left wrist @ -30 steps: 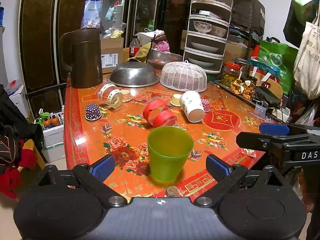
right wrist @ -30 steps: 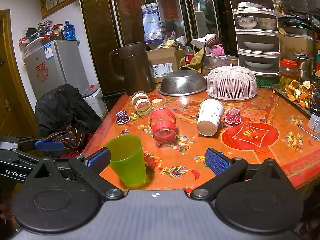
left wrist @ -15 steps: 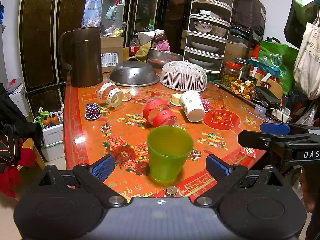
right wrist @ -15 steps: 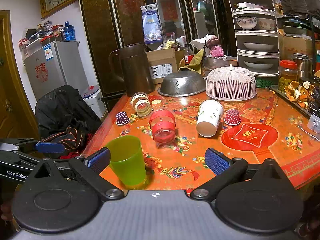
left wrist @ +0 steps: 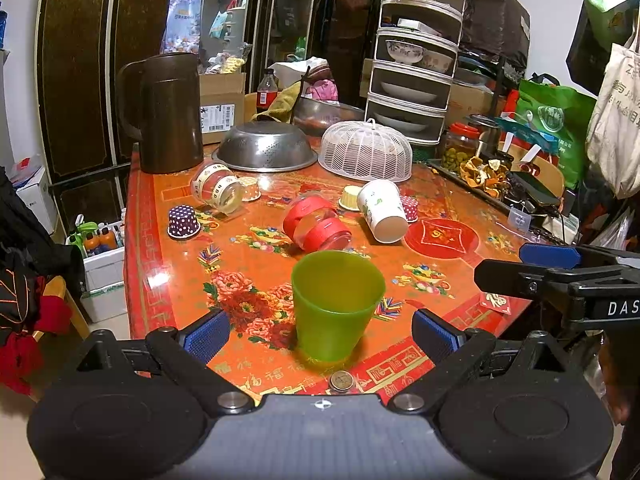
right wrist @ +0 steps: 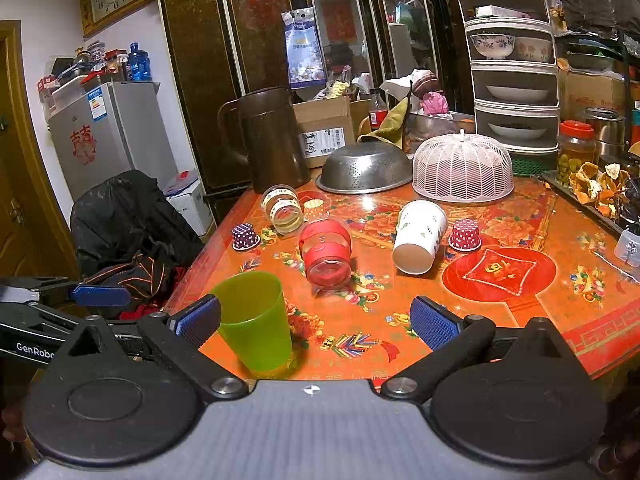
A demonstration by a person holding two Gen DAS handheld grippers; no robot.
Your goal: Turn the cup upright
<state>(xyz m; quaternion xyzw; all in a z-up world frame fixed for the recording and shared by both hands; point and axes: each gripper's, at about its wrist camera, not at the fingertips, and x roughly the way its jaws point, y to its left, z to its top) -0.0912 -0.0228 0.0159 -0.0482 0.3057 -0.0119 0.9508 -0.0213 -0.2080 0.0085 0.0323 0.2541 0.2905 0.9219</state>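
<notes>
A green plastic cup (left wrist: 336,304) stands upright near the front edge of the orange table (left wrist: 168,272); it also shows in the right wrist view (right wrist: 254,320). My left gripper (left wrist: 320,334) is open, its blue pads on either side of the cup, not touching it. My right gripper (right wrist: 314,320) is open and empty, with the green cup just right of its left pad. A white paper cup (left wrist: 382,210) lies on its side mid-table. A red-banded clear cup (left wrist: 316,228) and a clear patterned cup (left wrist: 216,188) also lie on their sides.
A brown jug (left wrist: 168,112), an upturned steel colander (left wrist: 264,146) and a white mesh food cover (left wrist: 366,152) stand at the back. Small dotted cupcake cups (left wrist: 183,222) sit upside down. A coin (left wrist: 341,381) lies at the front edge. A tiered rack (left wrist: 416,60) stands behind.
</notes>
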